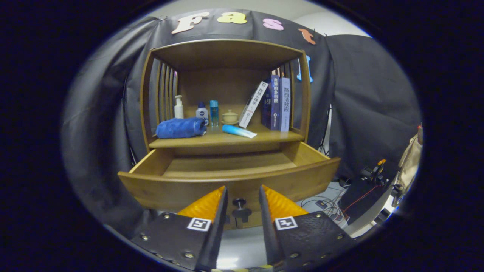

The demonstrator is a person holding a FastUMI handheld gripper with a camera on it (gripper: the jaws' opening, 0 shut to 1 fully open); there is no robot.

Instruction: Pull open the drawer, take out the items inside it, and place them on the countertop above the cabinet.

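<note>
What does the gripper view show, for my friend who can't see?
The wooden drawer is pulled open, its knob between the open tool's fingers without touching. On the countertop above sit a blue towel, bottles and books.

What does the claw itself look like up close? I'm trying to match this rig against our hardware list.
The claw has two wedge-shaped fingers that taper to thin edges, with a ribbed texture on their outer faces. Each sits on a dark, pebbled base plate fixed with round metal screws. Each plate carries a square black-and-white fiducial marker near its inner edge. The fingers stand apart, either side of the drawer knob.
</note>
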